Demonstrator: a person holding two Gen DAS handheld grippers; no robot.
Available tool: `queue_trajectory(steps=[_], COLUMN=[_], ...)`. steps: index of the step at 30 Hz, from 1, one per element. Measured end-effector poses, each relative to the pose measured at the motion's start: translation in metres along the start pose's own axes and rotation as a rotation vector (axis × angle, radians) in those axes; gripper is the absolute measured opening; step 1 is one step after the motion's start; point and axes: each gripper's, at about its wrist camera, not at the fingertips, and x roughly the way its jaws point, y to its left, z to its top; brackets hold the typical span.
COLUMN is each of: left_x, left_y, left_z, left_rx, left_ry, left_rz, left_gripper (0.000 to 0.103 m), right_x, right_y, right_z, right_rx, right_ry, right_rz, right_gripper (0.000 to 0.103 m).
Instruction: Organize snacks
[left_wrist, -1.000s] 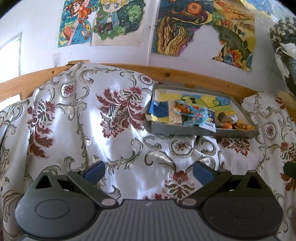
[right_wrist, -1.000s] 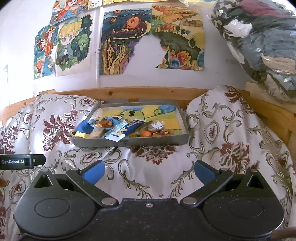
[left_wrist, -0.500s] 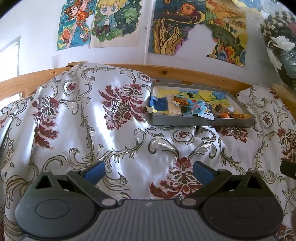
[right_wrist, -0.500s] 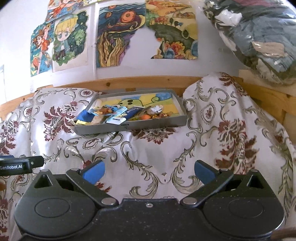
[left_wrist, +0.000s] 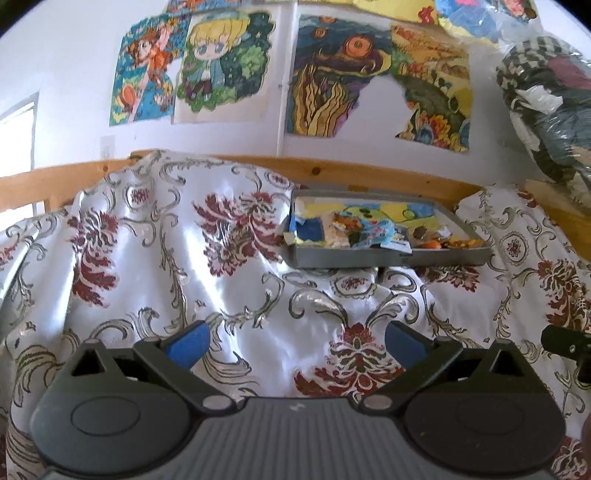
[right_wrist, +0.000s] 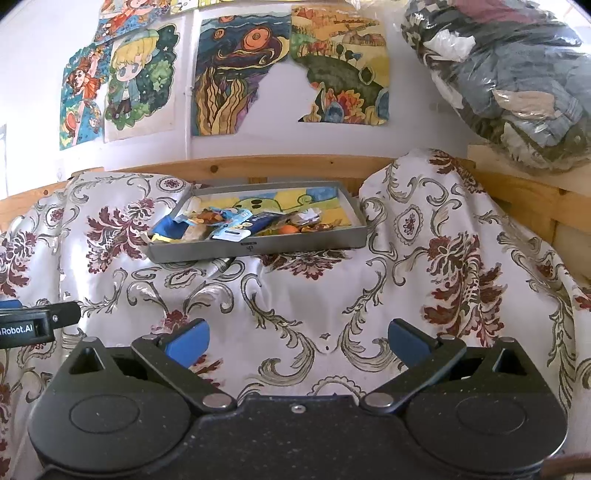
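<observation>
A grey tray (left_wrist: 388, 257) (right_wrist: 258, 249) rests on the floral cloth near the wooden rail. It holds several snack packets, among them a blue one (left_wrist: 310, 229) (right_wrist: 168, 229), a light blue one (left_wrist: 376, 232) (right_wrist: 232, 226) and a small orange piece (left_wrist: 431, 243) (right_wrist: 288, 229). My left gripper (left_wrist: 294, 341) is open and empty, well short of the tray. My right gripper (right_wrist: 297, 341) is open and empty, also well short of it. The left gripper's side shows at the left edge of the right wrist view (right_wrist: 33, 325).
A white cloth with red flowers (left_wrist: 166, 266) (right_wrist: 424, 266) covers the surface and humps up at the sides. A wooden rail (left_wrist: 369, 173) (right_wrist: 258, 166) runs behind the tray. Posters (right_wrist: 240, 74) hang on the wall. A plastic bag of clothes (right_wrist: 517, 81) sits on a shelf at the right.
Both grippers have pulled back from the tray and tilted up, so the tray looks smaller and farther. Both stay open and empty.
</observation>
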Motion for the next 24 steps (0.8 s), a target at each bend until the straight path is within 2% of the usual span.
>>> queue_trajectory(steps=[7,16,24], left_x=[-0.002,0.000,-0.002], left_y=[-0.001,0.003,0.002], left_z=[-0.010,-0.018,-0.019], left_rx=[0.015,-0.021,-0.016], left_ry=[0.006,0.050,0.048], left_rz=[0.011,0.016,0.014], left_gripper=[0.103,0.103,0.103], right_x=[-0.004,0.000,0.001], right_y=[0.008,0.010,0.014], right_z=[-0.010,-0.017,-0.017], right_rx=[-0.006,0.005,-0.001], right_ry=[-0.030,-0.014,-0.007], right_rz=[-0.007,-0.010,0.000], right_gripper=[0.102,0.102,0.102])
